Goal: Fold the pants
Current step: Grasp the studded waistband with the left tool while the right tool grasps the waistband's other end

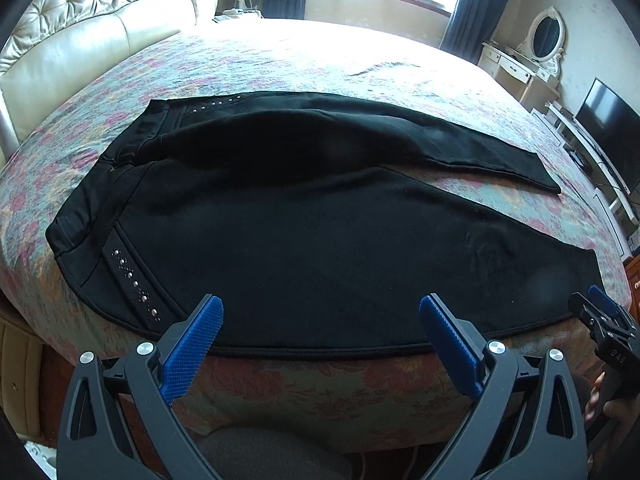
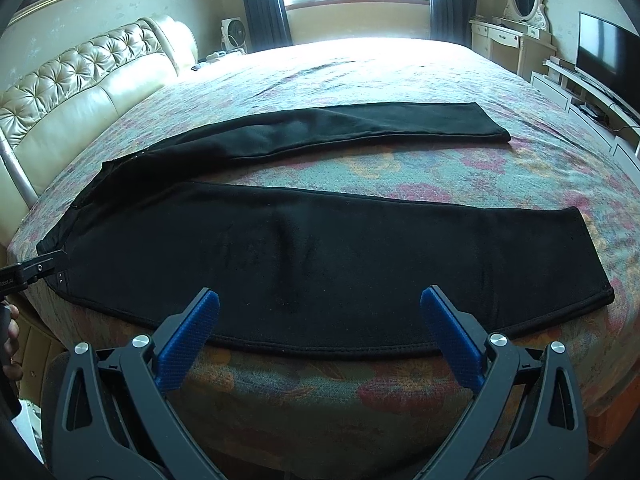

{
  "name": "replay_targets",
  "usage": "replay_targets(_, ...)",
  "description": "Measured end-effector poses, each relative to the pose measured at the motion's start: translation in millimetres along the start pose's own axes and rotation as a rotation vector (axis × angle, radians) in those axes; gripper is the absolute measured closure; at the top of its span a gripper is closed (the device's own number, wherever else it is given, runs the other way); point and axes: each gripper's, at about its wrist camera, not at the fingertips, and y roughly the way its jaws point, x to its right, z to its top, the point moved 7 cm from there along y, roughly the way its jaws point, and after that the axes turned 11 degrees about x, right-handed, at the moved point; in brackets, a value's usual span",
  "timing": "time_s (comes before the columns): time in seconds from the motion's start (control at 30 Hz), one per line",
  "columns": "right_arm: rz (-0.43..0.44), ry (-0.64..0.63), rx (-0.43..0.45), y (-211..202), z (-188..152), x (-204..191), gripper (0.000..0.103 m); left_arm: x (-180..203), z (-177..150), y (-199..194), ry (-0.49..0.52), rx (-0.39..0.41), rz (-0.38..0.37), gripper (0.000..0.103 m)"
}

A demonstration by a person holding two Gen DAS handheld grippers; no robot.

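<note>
Your black pants [image 1: 320, 216] lie flat across the middle of the frame on the floral bedspread [image 1: 280, 52], waistband toward the left, both legs running right and splayed apart in a narrow V. The near leg [image 2: 320, 264] fills the lower centre of the right wrist view, and the far leg [image 2: 360, 124] sits above it with a strip of bedspread between them. Nothing is folded yet, so the step in hand looks like the first lengthwise fold, near leg onto far leg.

To do it well, take the near outer seam at two well-separated points: by the studded pocket [image 1: 136, 280] at lower left with your left gripper [image 1: 320, 344], and toward the hem [image 2: 596, 276] at right with your right gripper [image 2: 320, 340]. Pinch only the near leg's layers, lift both ends evenly, and lay the seam along the far leg's outer edge so the hems meet.

Both grippers are spread wide, blue pads [image 1: 192, 352] well apart, with nothing between them. Each hovers at the bed's near edge, just short of the seam; no pad clearly touches cloth.
</note>
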Motion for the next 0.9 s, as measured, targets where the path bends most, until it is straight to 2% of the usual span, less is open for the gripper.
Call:
replay_targets(0.07,0.009,-0.005,-0.003,4.5,2.6,-3.6,0.002,-18.5,13.6,5.7,0.045,-0.026,-0.017,0.005)
replay_targets(0.17,0.025,-0.014,-0.016,15.2,5.7,-11.4,0.002,-67.3,48.3,17.7,0.060,-0.022,0.022,0.005)
replay_targets(0.23,0.037,-0.024,-0.028,24.2,7.8,-19.3,0.002,-111.5,74.4,32.1,0.023,-0.032,0.080,0.005)
replay_targets(0.33,0.062,-0.045,-0.042,36.3,11.6,-33.4,0.002,-173.9,111.7,57.9,-0.054,-0.028,0.077,0.005)
replay_targets(0.43,0.090,-0.074,-0.060,48.2,15.3,-49.9,0.002,-222.8,138.5,90.5,-0.145,-0.017,-0.008,0.005)
replay_targets(0.53,0.117,-0.092,-0.075,58.7,17.3,-64.9,0.002,-266.5,158.0,130.1,-0.236,-0.030,-0.007,0.005)
replay_targets(0.67,0.152,-0.115,-0.096,70.2,16.9,-81.3,0.002,-301.9,166.2,185.8,-0.425,-0.096,-0.121,0.005)
replay_targets(0.77,0.170,-0.129,-0.123,80.6,14.0,-89.6,0.002,-314.5,167.8,216.8,-0.548,-0.123,-0.193,0.005)
replay_targets(0.83,0.180,-0.128,-0.142,87.7,11.5,-93.2,0.002,-314.6,176.8,223.4,-0.531,-0.090,-0.224,0.005)
replay_targets(0.9,0.199,-0.120,-0.154,93.4,10.1,-95.3,0.002,-306.0,188.9,225.0,-0.478,-0.061,-0.289,0.005)
